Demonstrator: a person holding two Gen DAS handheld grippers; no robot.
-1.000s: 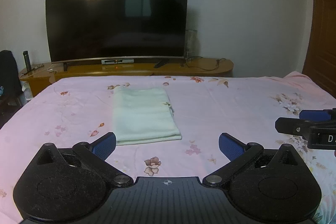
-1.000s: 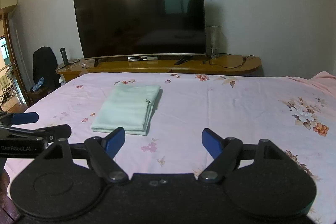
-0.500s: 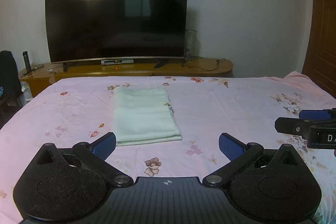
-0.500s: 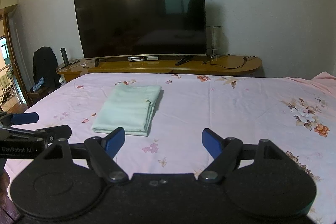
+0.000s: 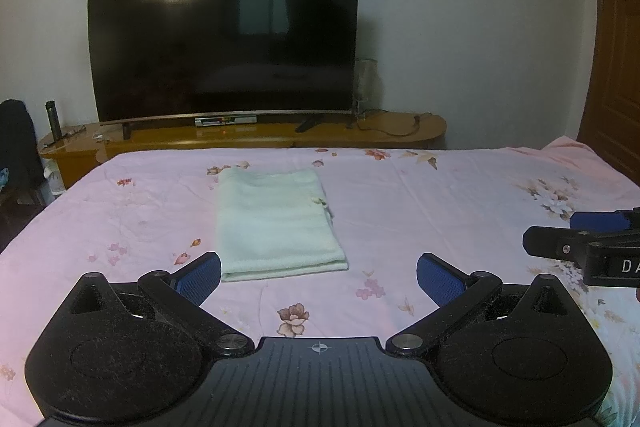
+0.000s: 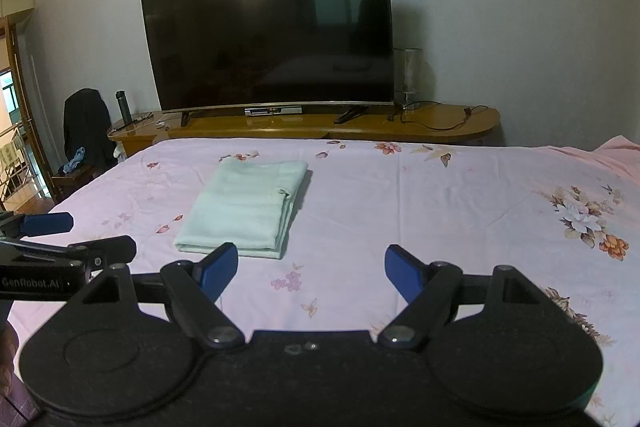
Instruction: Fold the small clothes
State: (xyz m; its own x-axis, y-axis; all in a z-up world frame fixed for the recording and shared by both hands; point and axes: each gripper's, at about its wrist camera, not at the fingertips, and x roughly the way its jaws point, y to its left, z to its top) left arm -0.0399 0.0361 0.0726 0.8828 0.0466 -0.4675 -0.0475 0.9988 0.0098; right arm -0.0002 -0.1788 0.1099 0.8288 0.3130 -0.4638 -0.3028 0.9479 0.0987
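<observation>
1. Bedsheet (image 5: 440, 211), pink with scattered flowers, fills the lower half of the left wrist view and covers a bed.
2. A pale green folded cloth (image 5: 276, 223) lies flat on the sheet, ahead of the left claw (image 5: 319, 273) and nearer its left pad than its right.
3. The left claw is spread wide, its blue pads (image 5: 200, 277) well apart, with only bare sheet between them; it touches nothing.
4. At the right edge of this view the right claw (image 5: 592, 231) shows from the side, above the sheet.
5. Beyond the bed stands a dark television (image 5: 224, 35) on a long wooden surface (image 5: 400, 131), with a brown door (image 5: 616, 59) at the far right.
6. In the right wrist view the same folded cloth (image 6: 244, 207) lies on the bedsheet (image 6: 440, 211) ahead and to the left, its near edge just beyond the left pad.
7. The right claw (image 6: 312, 269) is spread wide and empty, blue pads (image 6: 404, 273) apart over the sheet.
8. The left claw (image 6: 60, 239) enters at the left edge, clear of the cloth.
9. The television (image 6: 272, 27) sits on the wooden surface (image 6: 440, 125); a dark chair (image 6: 86, 123) stands left of it.
</observation>
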